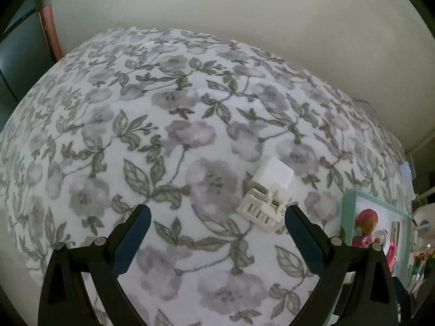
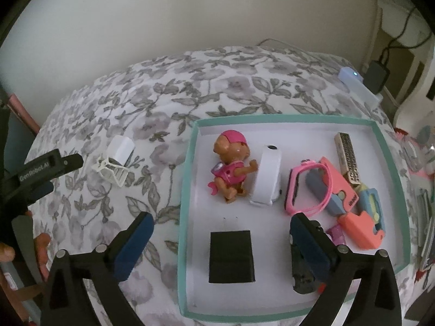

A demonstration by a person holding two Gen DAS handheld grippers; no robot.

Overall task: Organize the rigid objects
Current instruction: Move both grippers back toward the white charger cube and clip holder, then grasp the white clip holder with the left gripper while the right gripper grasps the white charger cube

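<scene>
My left gripper hangs open over the floral cloth. A white plastic clip toy lies just ahead of its right finger, untouched. In the right wrist view the same white clip lies left of a teal-rimmed box. My right gripper stands open above the box, with a black block resting on the box floor between its fingers, free of the pads. The box also holds a pink pup figure, a white band, pink goggles, a patterned bar and a coral toy.
A dark object lies partly hidden under my right finger. A white device with a blue light and a black charger sit at the cloth's far right corner. Clutter lines the right edge. A hand shows at lower left.
</scene>
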